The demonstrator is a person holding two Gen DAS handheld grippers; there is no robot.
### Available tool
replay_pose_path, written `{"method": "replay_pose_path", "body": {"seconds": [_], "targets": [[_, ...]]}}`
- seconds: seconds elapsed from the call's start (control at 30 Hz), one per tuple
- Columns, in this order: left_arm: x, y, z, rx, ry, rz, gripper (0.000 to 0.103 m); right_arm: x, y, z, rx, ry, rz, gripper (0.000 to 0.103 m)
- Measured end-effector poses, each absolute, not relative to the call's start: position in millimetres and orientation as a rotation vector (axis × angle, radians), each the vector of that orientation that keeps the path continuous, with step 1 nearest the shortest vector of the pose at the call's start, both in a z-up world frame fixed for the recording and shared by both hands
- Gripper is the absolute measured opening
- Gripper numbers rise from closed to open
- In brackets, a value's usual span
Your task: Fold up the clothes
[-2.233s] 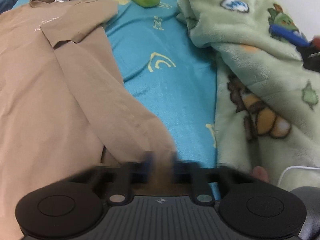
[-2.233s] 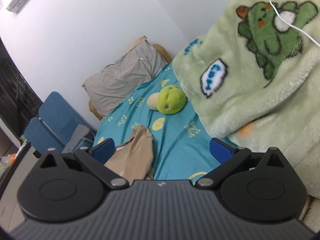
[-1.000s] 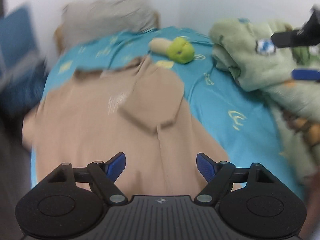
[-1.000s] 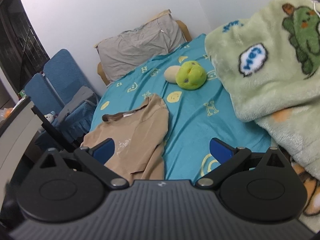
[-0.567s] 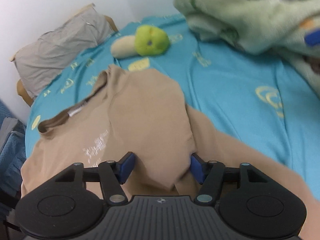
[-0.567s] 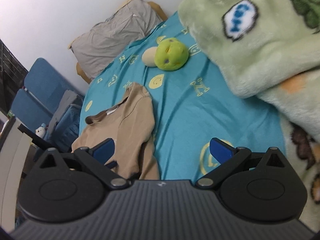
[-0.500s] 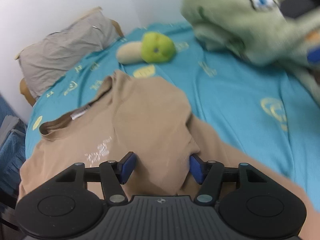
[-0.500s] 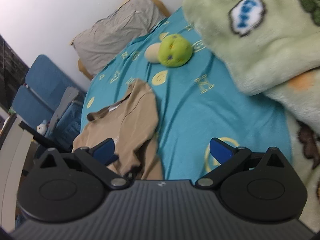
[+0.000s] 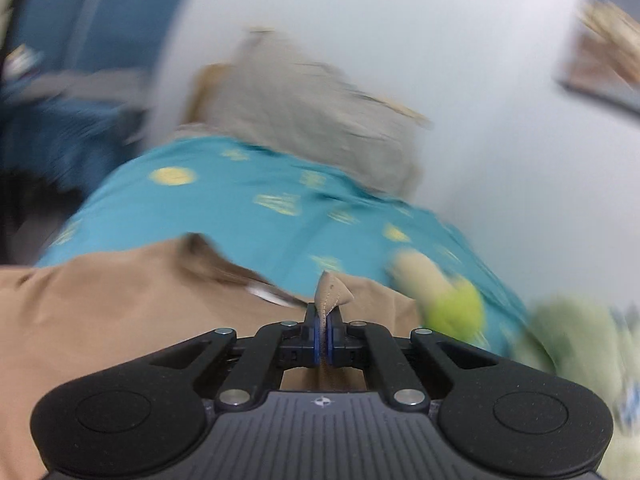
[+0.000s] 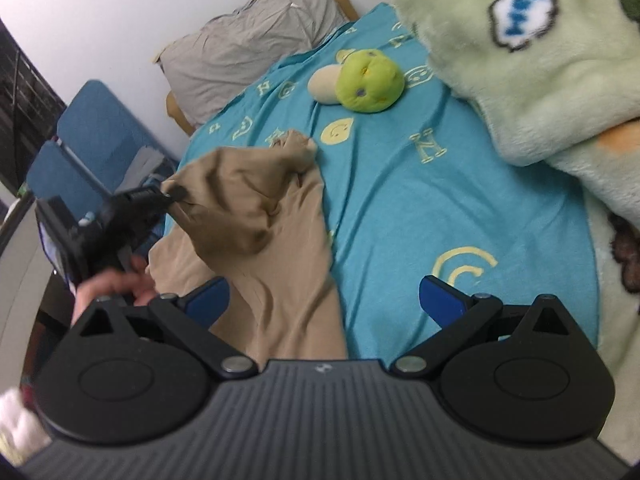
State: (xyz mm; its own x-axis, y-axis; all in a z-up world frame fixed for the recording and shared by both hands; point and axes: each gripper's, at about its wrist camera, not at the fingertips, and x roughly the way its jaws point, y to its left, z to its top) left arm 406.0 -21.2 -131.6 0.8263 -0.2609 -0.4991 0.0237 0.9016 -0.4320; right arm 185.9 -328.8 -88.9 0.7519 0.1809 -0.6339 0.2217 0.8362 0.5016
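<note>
Tan shirt (image 10: 276,240) spread over the near left part of the bed, one fold lifted off the sheet. Nearest in the right wrist view: right gripper (image 10: 324,300), jaws spread wide, blue pads apart with nothing pressed between them, hovering over the shirt's lower edge and the teal bedsheet (image 10: 420,200). Just beyond on the left, a bare hand (image 10: 112,284) wrapped around the left gripper (image 10: 176,194), jaws pressed together and pinching the shirt fabric, pulling it up into a creased peak. In the left wrist view, same pinch seen close: left gripper (image 9: 323,332) with blue pads clamped on a stitched corner of the shirt (image 9: 120,308), a small tan tip poking up above them, everything behind heavily blurred. Past the shirt, more bedsheet printed with yellow letters and smiley faces. To the right, a fluffy pale green blanket (image 10: 540,80) with cartoon patches, heaped along the bed's right side and overlapping the sheet. Farther up the bed, a green plush toy (image 10: 368,80) touching a cream plush piece (image 10: 324,84), both lying on the sheet well apart from the shirt. At the head of the bed, a grey pillow (image 10: 248,44) leaning on the white wall (image 10: 100,8). Off the bed's left side, blue chairs (image 10: 92,136).
</note>
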Motion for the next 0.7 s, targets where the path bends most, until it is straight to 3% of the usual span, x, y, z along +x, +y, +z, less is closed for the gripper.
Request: {"method": "replay_pose_path", "body": {"seconds": [0.3,0.37,0.43,0.53,0.7], "targets": [[439.8,4.4,-187.1,-0.338,0.774,0.017,0.007,201.6,-318.6,-98.9,0.523,0.746,-0.032,0.103],[431.8,1.1,-182.4,-0.291,0.768,-0.004,0.017,203.5,-316.4,-98.8,0.501,0.742,-0.033,0.103],[420.5,-3.4,-176.3,-0.235,0.766,-0.024,0.040,204.8,-313.7,-98.4,0.482,0.737,-0.032,0.103],[381.1,-14.1,-153.9,-0.114,0.752,-0.033,0.064,203.6,-307.1,-96.0,0.460,0.724,-0.014,0.103],[284.4,-26.5,-109.1,-0.041,0.733,-0.118,0.072,192.4,-294.0,-82.4,0.387,0.661,0.030,0.103]]}}
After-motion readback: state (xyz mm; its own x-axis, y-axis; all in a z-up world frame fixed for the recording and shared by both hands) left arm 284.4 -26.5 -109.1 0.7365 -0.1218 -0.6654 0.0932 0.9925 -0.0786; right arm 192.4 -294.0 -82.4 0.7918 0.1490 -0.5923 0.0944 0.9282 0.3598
